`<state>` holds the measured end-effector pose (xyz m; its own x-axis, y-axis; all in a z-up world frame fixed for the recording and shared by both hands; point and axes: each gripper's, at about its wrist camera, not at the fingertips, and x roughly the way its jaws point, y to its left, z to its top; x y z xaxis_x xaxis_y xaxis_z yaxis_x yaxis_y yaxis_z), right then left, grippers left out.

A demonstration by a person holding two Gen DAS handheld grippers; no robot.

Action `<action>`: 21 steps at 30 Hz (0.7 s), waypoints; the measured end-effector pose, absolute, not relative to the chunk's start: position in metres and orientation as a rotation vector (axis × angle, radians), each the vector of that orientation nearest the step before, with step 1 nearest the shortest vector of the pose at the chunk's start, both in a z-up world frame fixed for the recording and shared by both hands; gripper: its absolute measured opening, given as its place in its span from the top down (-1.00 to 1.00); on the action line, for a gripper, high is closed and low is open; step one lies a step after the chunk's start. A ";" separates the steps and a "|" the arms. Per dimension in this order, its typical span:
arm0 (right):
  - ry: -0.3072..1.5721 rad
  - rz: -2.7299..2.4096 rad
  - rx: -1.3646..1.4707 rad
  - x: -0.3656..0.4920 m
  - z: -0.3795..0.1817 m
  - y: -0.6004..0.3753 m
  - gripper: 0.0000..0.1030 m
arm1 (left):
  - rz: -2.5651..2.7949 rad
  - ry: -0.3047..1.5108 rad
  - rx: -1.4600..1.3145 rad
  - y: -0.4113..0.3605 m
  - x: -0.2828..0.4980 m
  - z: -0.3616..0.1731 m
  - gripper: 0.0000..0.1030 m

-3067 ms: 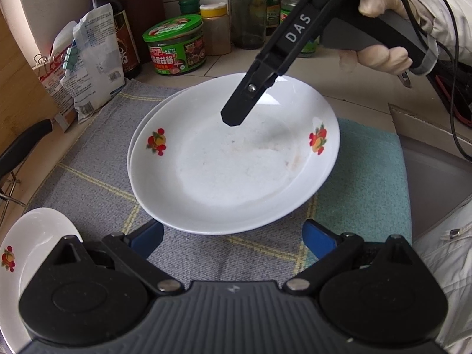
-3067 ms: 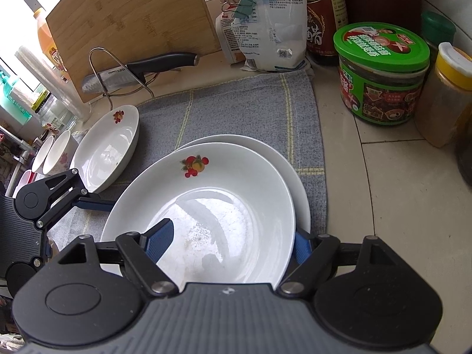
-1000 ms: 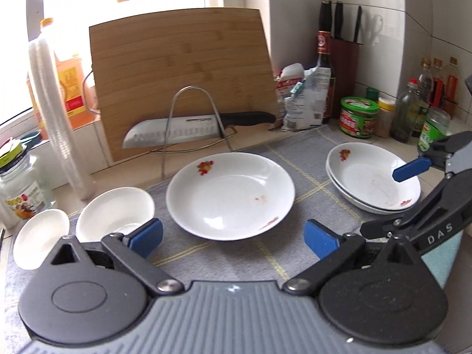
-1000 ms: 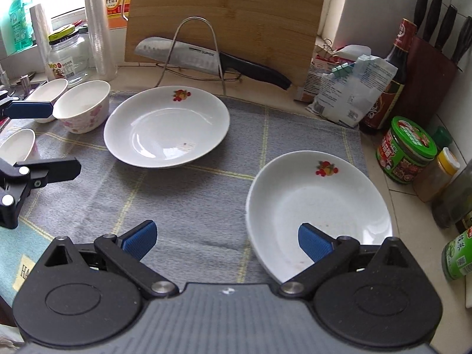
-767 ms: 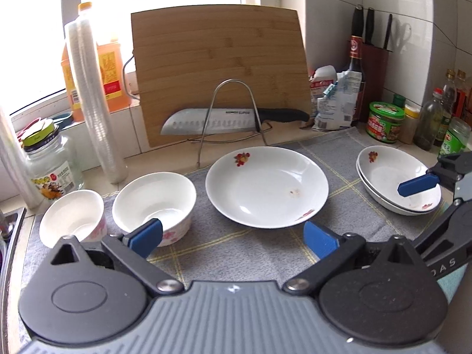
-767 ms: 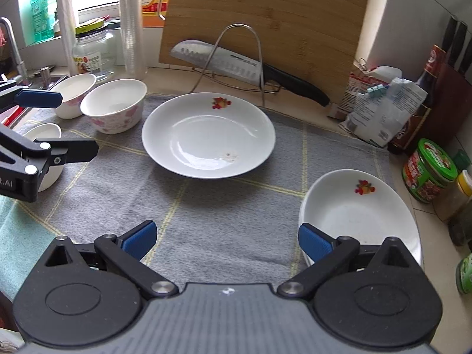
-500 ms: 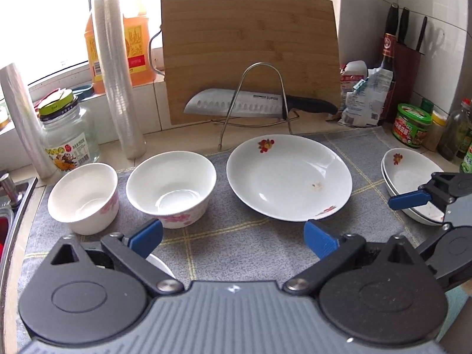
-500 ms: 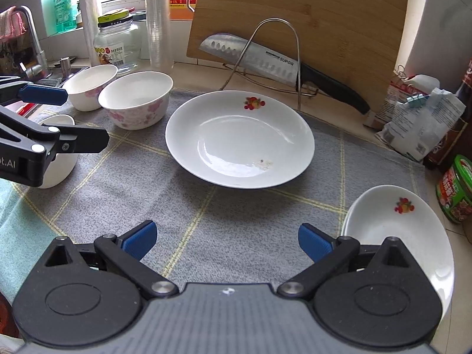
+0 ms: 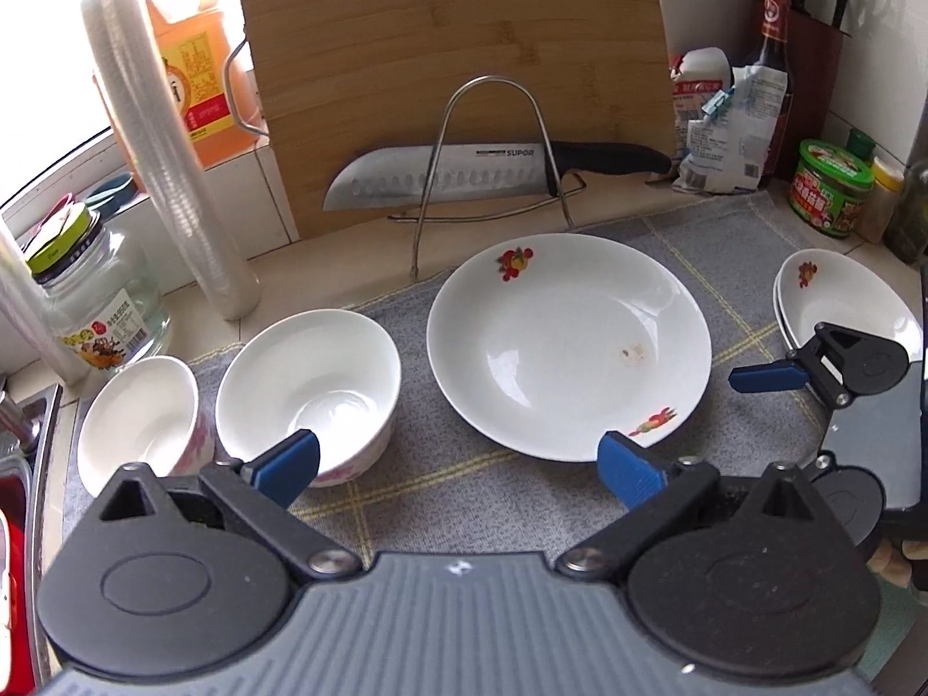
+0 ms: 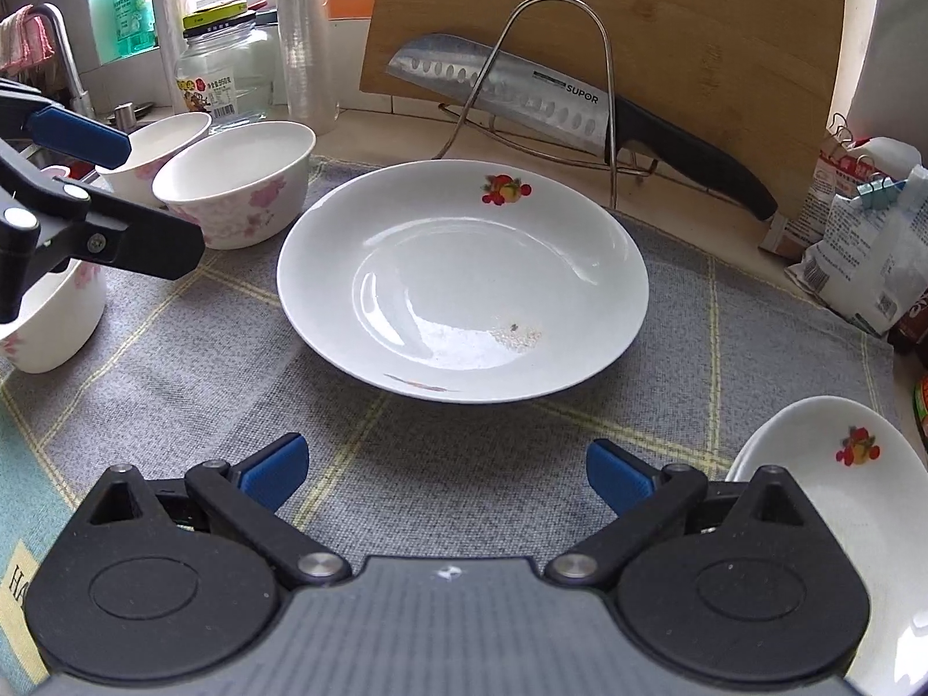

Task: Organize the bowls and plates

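At the far left of the worktop (image 9: 626, 191), two white bowls with pink flowers stood side by side on the grey checked cloth (image 9: 493, 487): the smaller bowl (image 9: 142, 423) near the cloth's edge and the larger bowl (image 9: 310, 385) just beside it. In the right wrist view a third flowered bowl (image 10: 49, 316) sat nearer, partly hidden behind the left tool (image 9: 458, 464). That tool hovered over the cloth with its blue-tipped fingers spread wide and nothing between them.

In the middle lay a single white plate (image 9: 571, 348) with a fruit motif and a small brown smear, flat on the cloth and apart from the bowls. Behind it a knife (image 9: 493, 174) rested in a wire rack (image 9: 493, 156) in front of a bamboo cutting board (image 9: 452, 52).

The right tool (image 10: 443, 470) was likewise spread and empty, facing the plate's near rim. At the far right, two nested plates (image 9: 841, 301) formed a stack at the cloth's edge, with a green-lidded jar (image 9: 832, 191) beyond them.
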<state>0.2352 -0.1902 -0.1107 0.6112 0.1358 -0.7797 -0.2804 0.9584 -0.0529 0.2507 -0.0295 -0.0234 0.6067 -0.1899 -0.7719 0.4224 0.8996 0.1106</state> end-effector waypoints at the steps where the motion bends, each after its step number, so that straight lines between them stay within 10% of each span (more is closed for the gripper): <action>1: 0.884 0.238 -0.176 0.237 -0.113 -0.190 -1.00 | -0.372 0.854 0.306 -0.031 0.255 -0.023 -0.97; 21: 0.895 0.182 -0.141 0.249 -0.123 -0.185 -1.00 | -0.604 0.903 0.459 -0.074 0.347 -0.036 -0.97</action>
<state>0.2494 -0.1848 -0.1228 0.6118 0.0985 -0.7848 -0.2159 0.9753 -0.0459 0.3474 -0.0736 -0.0357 0.4750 -0.2887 -0.8313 0.6576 0.7442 0.1172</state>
